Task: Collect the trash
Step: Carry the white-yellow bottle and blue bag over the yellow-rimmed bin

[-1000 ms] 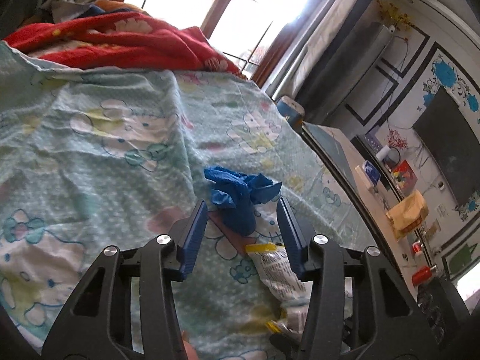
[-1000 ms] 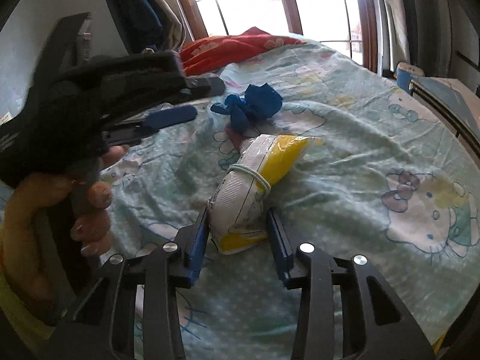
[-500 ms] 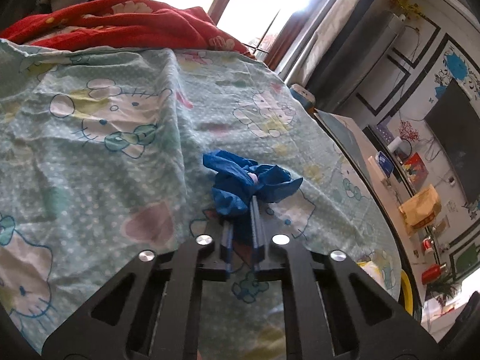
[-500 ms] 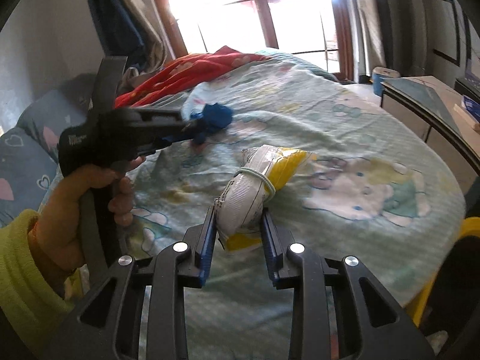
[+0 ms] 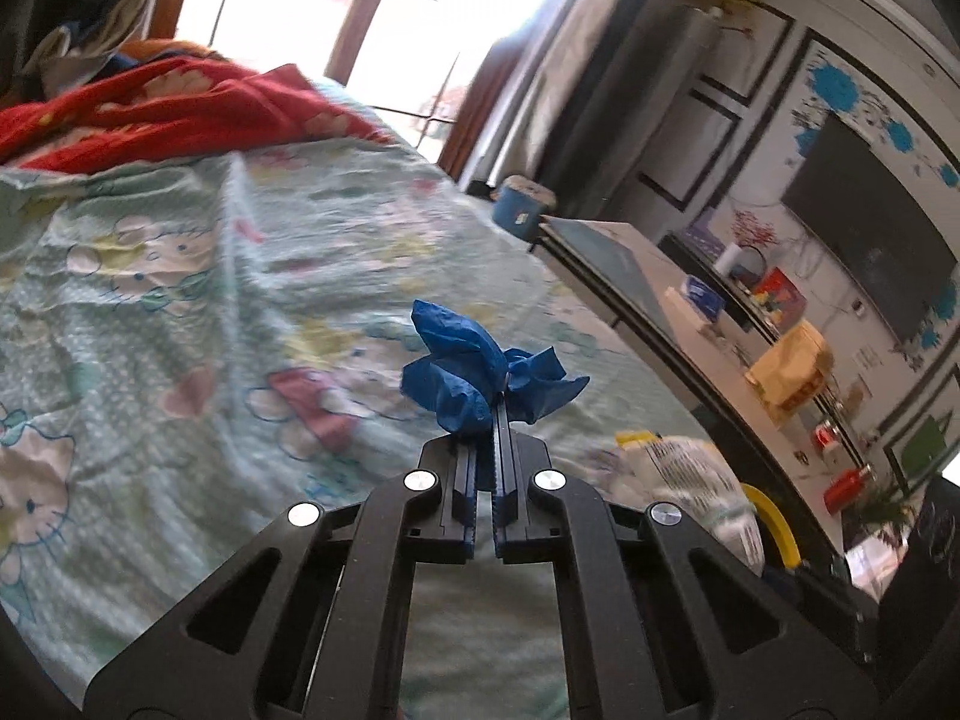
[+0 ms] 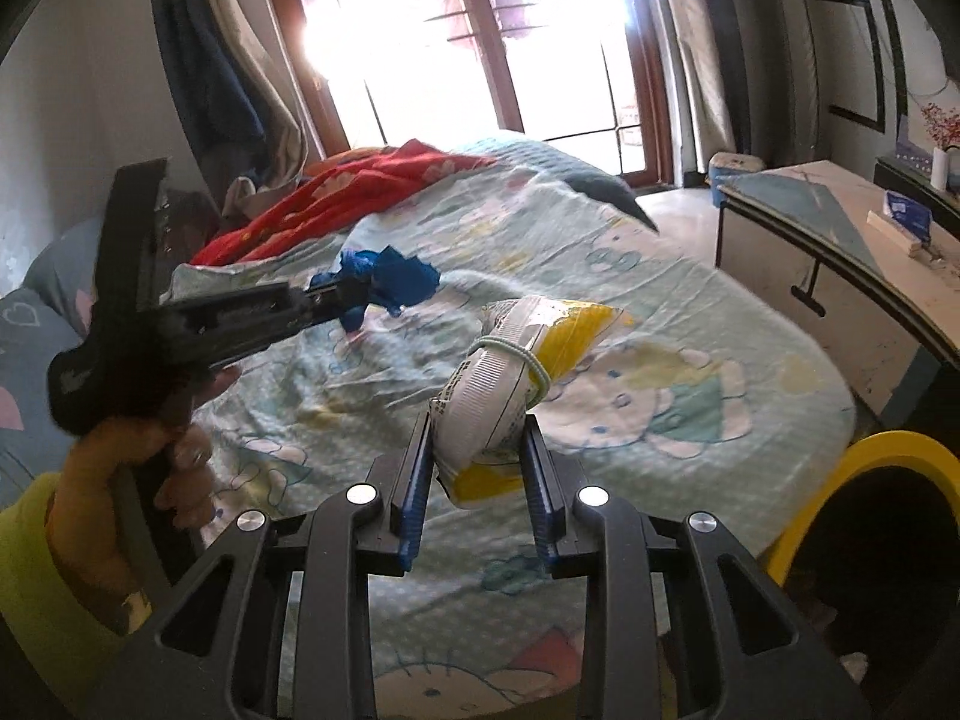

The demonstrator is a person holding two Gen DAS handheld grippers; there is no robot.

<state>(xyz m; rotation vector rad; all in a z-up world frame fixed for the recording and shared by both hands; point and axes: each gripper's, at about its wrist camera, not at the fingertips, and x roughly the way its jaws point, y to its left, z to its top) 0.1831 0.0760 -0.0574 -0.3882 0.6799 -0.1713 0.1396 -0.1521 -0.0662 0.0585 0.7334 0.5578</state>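
Bedroom, cartoon-print bedsheet (image 6: 690, 312) bare of litter; my left gripper (image 5: 493, 414) clamped on crumpled blue paper wad (image 5: 480, 369), right gripper (image 6: 477, 447) pinching banded yellow-white snack packet (image 6: 522, 372); both lifted, yellow-rimmed bin (image 6: 894, 450) drop remains

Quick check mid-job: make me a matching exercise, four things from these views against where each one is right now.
Things:
1. crumpled blue tissue
2. rolled white-and-yellow plastic packet
3. red flowered blanket
4. yellow-rimmed bin

Places:
A. beside the bed, at lower right in the right wrist view
B. in the jaws of the right gripper
C. heaped at the far end of the bed
D. in the jaws of the left gripper

Pairs: 1-D, 2-B, 3-C, 4-A
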